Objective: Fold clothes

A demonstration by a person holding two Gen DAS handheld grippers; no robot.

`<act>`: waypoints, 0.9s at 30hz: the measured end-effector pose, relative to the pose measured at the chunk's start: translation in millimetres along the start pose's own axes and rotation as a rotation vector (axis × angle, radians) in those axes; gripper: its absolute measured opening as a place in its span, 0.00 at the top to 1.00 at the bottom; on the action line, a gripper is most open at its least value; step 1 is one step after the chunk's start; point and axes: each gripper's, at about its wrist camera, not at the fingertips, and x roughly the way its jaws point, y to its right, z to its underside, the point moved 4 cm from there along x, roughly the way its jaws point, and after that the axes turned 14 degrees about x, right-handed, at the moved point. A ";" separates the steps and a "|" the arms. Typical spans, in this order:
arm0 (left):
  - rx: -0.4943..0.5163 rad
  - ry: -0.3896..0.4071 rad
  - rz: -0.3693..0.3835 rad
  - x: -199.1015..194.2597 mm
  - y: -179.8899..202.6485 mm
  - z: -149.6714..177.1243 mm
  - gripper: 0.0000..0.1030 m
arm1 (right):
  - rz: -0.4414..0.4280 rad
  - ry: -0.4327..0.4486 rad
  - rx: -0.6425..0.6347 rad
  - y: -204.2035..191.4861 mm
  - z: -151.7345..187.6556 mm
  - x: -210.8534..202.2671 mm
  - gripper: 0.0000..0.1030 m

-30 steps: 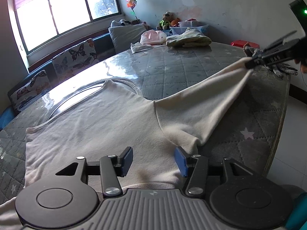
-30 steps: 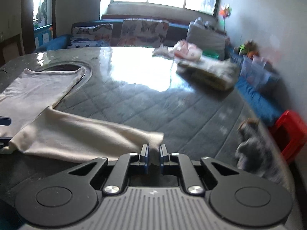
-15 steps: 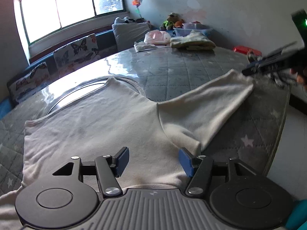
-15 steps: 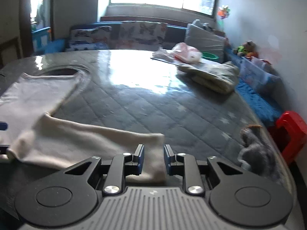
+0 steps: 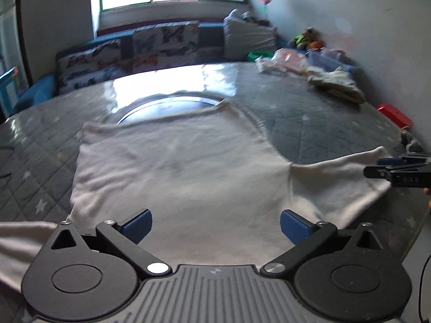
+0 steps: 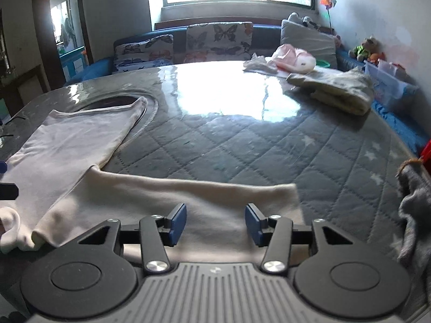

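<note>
We are holding our left gripper (image 5: 215, 222) and right gripper (image 6: 215, 220) spread wide, gripping nothing. The cream shirt (image 5: 183, 167) is lying flat on the quilted tabletop (image 6: 242, 145), sleeve (image 6: 175, 196) stretching out under the right one. A clear bin (image 6: 388, 80) of unclear contents is sitting by the wall.
</note>
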 end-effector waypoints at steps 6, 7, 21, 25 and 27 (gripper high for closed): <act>-0.050 -0.086 0.001 13.3 -2.6 9.6 0.00 | 0.000 -0.005 0.031 0.5 1.9 1.5 0.32; -0.060 -0.104 0.002 15.9 -3.2 11.7 0.00 | 0.005 -0.004 0.030 0.3 2.3 2.0 0.30; -0.045 -0.171 -0.044 25.7 1.8 14.4 0.00 | 0.048 -0.017 -0.026 -13.0 10.7 13.1 0.00; -0.049 -0.177 -0.046 26.3 1.4 13.8 0.00 | 0.054 -0.019 -0.025 -13.4 10.7 14.1 0.00; -0.050 -0.178 -0.048 26.3 2.0 13.4 0.00 | 0.056 -0.022 -0.027 -13.6 10.6 14.2 0.00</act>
